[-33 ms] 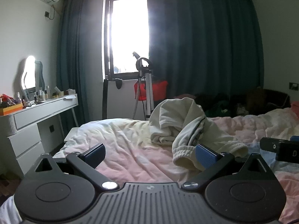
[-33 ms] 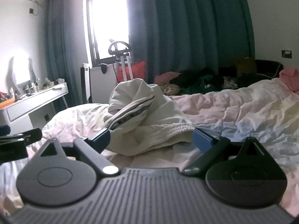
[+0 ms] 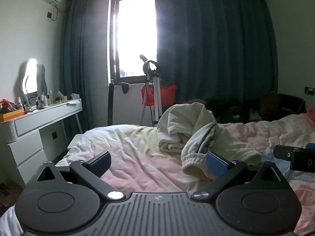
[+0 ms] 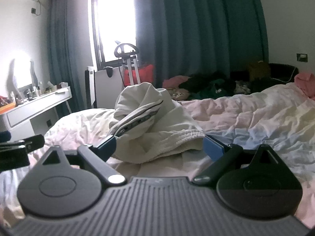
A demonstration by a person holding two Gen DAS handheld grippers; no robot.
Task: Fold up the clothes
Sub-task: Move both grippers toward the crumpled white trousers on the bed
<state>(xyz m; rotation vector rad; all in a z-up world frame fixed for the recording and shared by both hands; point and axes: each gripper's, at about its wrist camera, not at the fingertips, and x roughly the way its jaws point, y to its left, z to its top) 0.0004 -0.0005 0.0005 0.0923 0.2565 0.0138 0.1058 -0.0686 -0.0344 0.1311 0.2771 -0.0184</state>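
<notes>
A cream-white garment [image 3: 189, 122] with a dark-edged zipper lies crumpled in a heap on the bed. My left gripper [image 3: 158, 160] is open just in front of it, and its right blue pad [image 3: 216, 164] sits beside a ribbed cuff [image 3: 192, 163]. In the right wrist view the same garment [image 4: 141, 98] fills the middle. My right gripper [image 4: 159, 146] is open, and the ribbed hem [image 4: 183, 135] lies between its fingers without being clamped. Each gripper shows at the edge of the other's view: the right one [image 3: 293, 158], the left one [image 4: 19, 147].
The bed carries a rumpled pink and white duvet [image 3: 137, 147]. A white dressing table [image 3: 39, 118] with a lit mirror stands at the left. A tripod [image 3: 155, 90] is by the window. Dark clothes [image 4: 216, 84] and a pink garment [image 4: 305, 82] lie at the far side.
</notes>
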